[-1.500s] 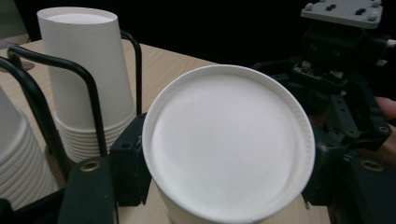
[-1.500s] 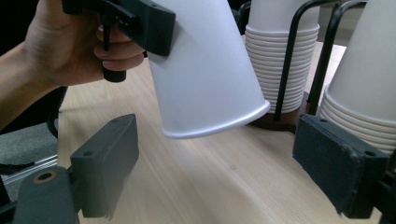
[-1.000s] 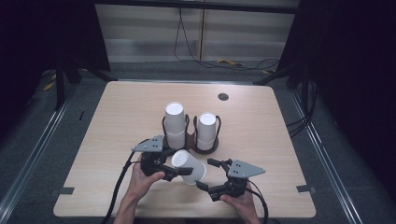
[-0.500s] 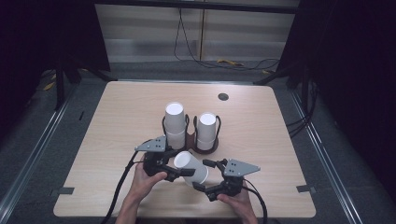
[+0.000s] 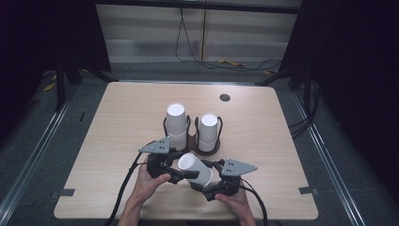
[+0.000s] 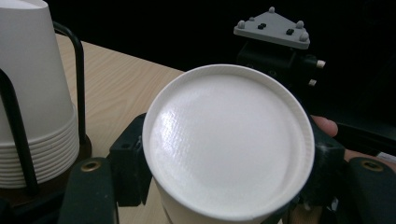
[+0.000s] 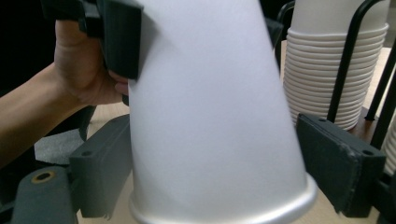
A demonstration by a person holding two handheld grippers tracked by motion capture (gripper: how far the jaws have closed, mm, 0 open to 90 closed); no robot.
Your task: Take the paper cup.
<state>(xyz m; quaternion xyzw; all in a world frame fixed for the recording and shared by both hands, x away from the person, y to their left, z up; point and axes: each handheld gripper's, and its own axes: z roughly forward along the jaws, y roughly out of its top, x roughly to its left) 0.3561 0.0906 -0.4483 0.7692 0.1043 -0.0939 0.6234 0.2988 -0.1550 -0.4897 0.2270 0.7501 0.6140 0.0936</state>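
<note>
On the pale wooden table [image 5: 117, 136], a black wire holder [image 5: 190, 141] carries two stacks of white paper cups [image 5: 177, 123]. Just in front of it I hold one paper cup [image 5: 195, 169] tilted on its side: my left gripper [image 5: 175, 175] clamps its closed end, my right gripper [image 5: 207, 188] closes near its rim.

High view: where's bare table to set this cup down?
The held cup sits between the left gripper and right gripper. Free patches: the wide strip left of the cup holder to the table edge, the right side past the holder, and the far band around the dark round hole. Crowded: the near centre, between holder and hands.
</note>
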